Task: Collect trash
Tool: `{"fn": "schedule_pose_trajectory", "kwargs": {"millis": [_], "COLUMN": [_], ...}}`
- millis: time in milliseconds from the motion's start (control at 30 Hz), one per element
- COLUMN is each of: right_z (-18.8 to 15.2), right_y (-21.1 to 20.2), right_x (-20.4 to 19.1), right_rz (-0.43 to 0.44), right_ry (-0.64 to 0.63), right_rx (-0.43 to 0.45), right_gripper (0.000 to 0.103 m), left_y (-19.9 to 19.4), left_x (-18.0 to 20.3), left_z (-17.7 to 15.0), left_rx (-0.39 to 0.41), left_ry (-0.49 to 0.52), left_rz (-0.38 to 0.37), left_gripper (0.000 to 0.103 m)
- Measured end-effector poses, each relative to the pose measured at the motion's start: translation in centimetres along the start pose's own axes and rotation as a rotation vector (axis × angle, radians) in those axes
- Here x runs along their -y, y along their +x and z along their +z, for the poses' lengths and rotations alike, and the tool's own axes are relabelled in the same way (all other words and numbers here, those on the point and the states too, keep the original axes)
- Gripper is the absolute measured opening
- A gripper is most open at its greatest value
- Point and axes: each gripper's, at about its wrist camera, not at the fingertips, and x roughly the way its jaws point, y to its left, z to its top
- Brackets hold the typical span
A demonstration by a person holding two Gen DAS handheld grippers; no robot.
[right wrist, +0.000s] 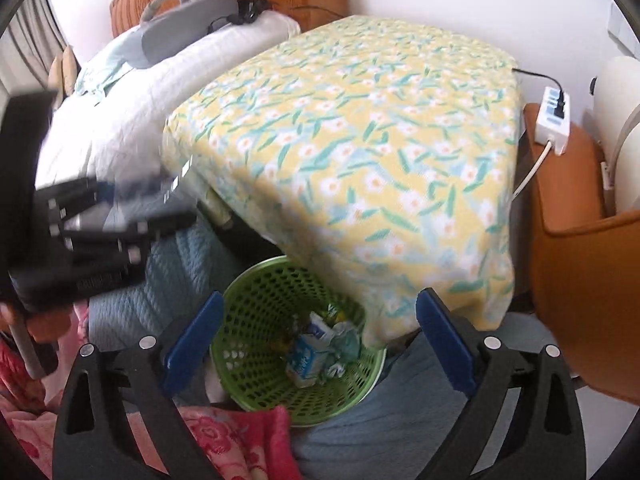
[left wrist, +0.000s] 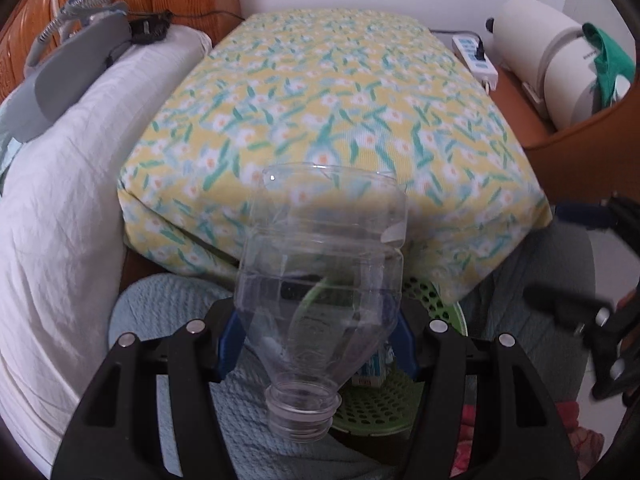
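Holding a clear bottle (left wrist: 320,300) neck-toward-camera, the left tool (left wrist: 320,344) hangs just above the green basket (right wrist: 256,320). Right tool (right wrist: 316,340) gapes empty over that basket; the left is nearer for the drop.

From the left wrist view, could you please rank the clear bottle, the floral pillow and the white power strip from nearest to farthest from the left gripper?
1. Clear bottle: held between the left gripper fingers.
2. Floral pillow: just beyond, centre.
3. White power strip: far right, past the pillow.

One clear bottle (left wrist: 320,280), one green basket (right wrist: 256,320), two pillows (right wrist: 360,152).
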Motion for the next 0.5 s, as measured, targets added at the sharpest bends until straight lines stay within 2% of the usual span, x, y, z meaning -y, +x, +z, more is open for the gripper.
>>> {"fn": "schedule_pose_trajectory", "kwargs": {"millis": [167,300,367,500], "right_z": [0.6,0.5,0.2,0.0], "right_y": [-0.1,0.0,0.1,0.4], "right_x": [1.0,1.1,0.9,1.0], "right_rz": [0.007,0.007,0.005,0.013], "right_ry": [0.03,0.034,0.035,0.036], "right_rx": [0.0,-0.004,-0.006,-0.014], "right_gripper": [0.096,0.096,0.096,0.096], "left_y": [2.2,2.8,2.8,1.3], "left_x": [0.6,1.3,1.3,0.7], "left_z": [-1.0,-0.7,-0.3,0.3], "left_rx": [-0.078,-0.074,-0.055,0.022], "left_ry": [0.0,-0.008,-0.022,-0.043], "left_rz": [-0.028,-0.046,-0.047,-0.024], "left_gripper": [0.059,0.06,0.079,0.091]}}
